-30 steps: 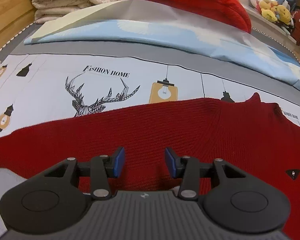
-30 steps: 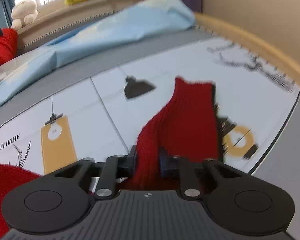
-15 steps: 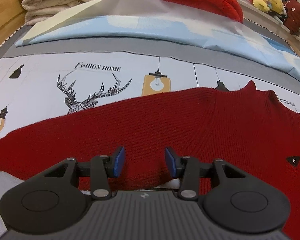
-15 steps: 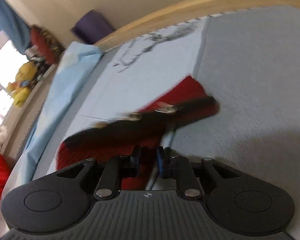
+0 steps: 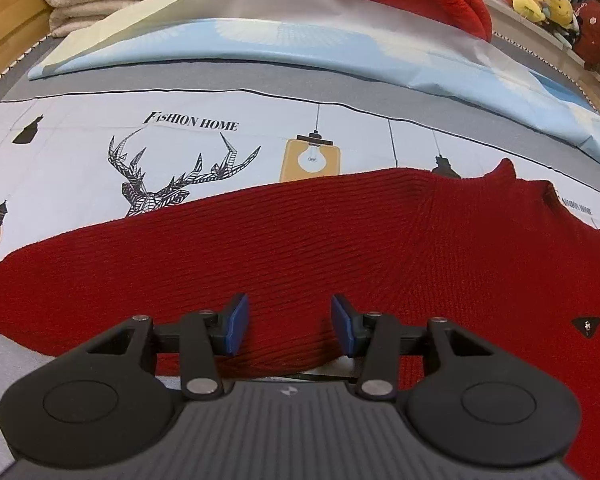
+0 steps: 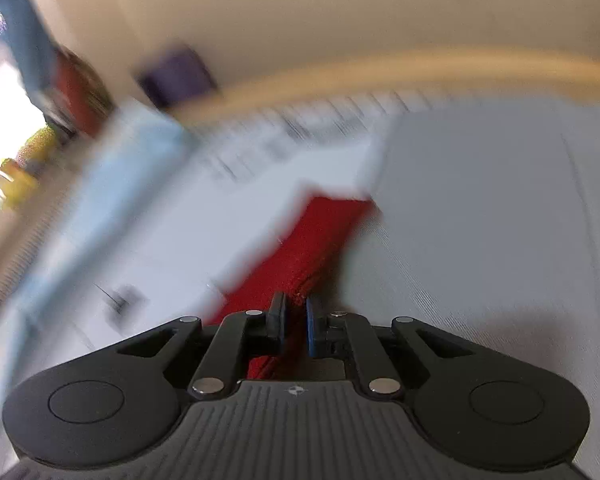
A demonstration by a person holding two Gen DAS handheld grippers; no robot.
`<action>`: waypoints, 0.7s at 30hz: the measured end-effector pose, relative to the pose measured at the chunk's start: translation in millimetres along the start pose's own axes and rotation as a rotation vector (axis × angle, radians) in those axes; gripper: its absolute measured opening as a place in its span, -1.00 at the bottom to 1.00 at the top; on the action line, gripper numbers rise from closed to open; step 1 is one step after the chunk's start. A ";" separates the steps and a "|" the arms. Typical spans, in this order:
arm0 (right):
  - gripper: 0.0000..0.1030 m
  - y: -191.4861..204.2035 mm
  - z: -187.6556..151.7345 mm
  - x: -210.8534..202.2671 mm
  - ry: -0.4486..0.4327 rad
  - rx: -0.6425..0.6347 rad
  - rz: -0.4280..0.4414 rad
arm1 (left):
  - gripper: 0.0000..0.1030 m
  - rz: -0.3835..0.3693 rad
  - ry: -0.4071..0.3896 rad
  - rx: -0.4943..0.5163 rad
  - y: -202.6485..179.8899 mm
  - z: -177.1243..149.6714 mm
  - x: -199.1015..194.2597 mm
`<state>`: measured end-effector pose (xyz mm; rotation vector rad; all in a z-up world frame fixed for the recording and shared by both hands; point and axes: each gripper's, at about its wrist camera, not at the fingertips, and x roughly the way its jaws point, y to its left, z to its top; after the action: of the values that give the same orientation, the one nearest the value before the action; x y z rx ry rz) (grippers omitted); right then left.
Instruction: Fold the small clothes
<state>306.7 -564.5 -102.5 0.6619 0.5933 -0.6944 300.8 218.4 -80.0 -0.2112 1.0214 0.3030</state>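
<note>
Right now: my right gripper (image 6: 294, 326) pinches red sleeve (image 6: 316, 236), frame centre, blurred, probably to carry it over for fold. My left gripper (image 5: 286, 330) jaws wide, hovering over red sweater (image 5: 340, 248) mid-frame on printed bedsheet (image 5: 80, 152), likely to anchor.

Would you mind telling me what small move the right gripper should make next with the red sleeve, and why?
Probably carry the sleeve inward across the red sweater body. The right gripper is shut on the sleeve's edge, while the left gripper hangs open above the flat sweater, so the fold seems underway.
</note>
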 end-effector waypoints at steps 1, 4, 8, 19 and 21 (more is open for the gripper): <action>-0.73 -4.8 -2.0 8.0 0.050 0.037 -0.017 | -0.03 -0.003 -0.003 0.002 -0.1 -0.2 -1.2; -0.44 -2.1 1.4 8.6 0.053 0.038 0.021 | -0.03 -0.008 -0.006 0.001 1.9 -0.9 -4.3; -0.80 -2.3 2.5 4.2 0.052 0.047 0.060 | -0.03 -0.007 -0.014 -0.017 8.6 -0.1 -8.8; -0.81 111.6 -21.8 -73.7 -0.269 -0.486 0.148 | -0.03 0.008 -0.056 -0.098 30.9 4.0 -32.0; -0.81 140.2 -36.2 -101.0 -0.312 -0.556 0.222 | -0.03 0.027 -0.061 -0.131 34.2 7.1 -35.6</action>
<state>336.5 -418.0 -8.6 0.0926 0.3884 -0.3847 277.4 247.4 -46.8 -0.3055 0.9454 0.3989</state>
